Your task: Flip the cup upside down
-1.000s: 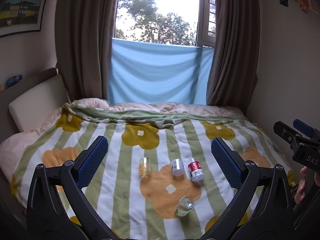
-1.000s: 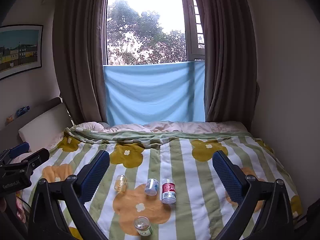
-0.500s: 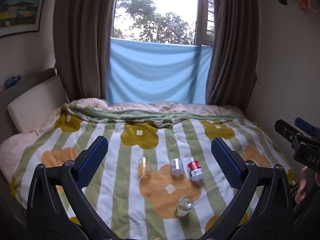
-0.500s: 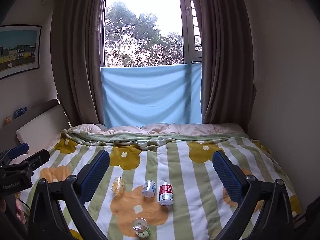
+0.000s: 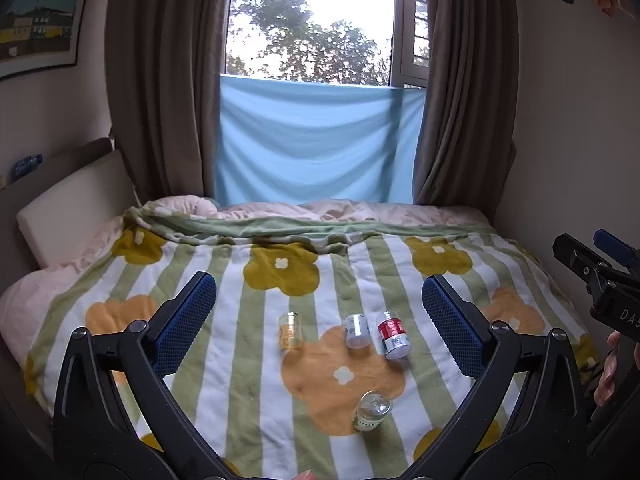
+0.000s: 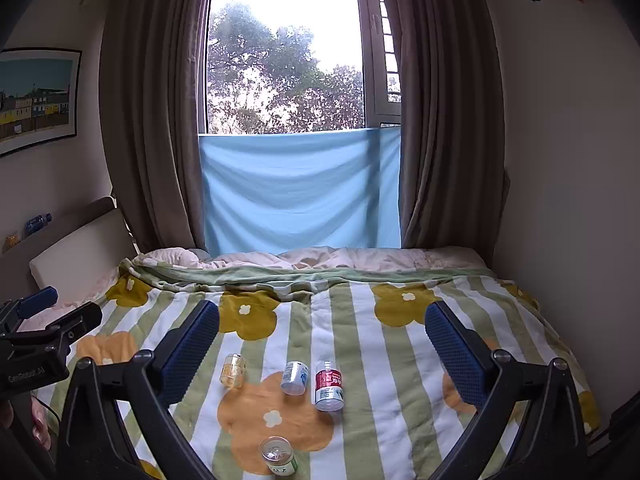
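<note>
Several small cups stand on the striped flower blanket (image 5: 224, 320): a yellow one (image 5: 291, 331), a white-blue one (image 5: 357, 331), a red-white one (image 5: 394, 340) and, nearer me, a green-white one (image 5: 372, 411). They also show in the right wrist view: yellow (image 6: 233, 370), white-blue (image 6: 295, 377), red-white (image 6: 329, 386), green-white (image 6: 278, 456). My left gripper (image 5: 319, 314) is open and empty, well above and short of the cups. My right gripper (image 6: 322, 340) is open and empty, likewise held back.
The bed fills the room between a headboard (image 5: 68, 208) on the left and a wall (image 5: 572, 160) on the right. A rumpled pink quilt (image 5: 320, 212) lies at the far end under the window with a blue cloth (image 5: 316, 144) and brown curtains.
Both grippers have drifted slightly; the right wrist view has tilted up a little, so the cups sit lower in it. Nothing was touched.
</note>
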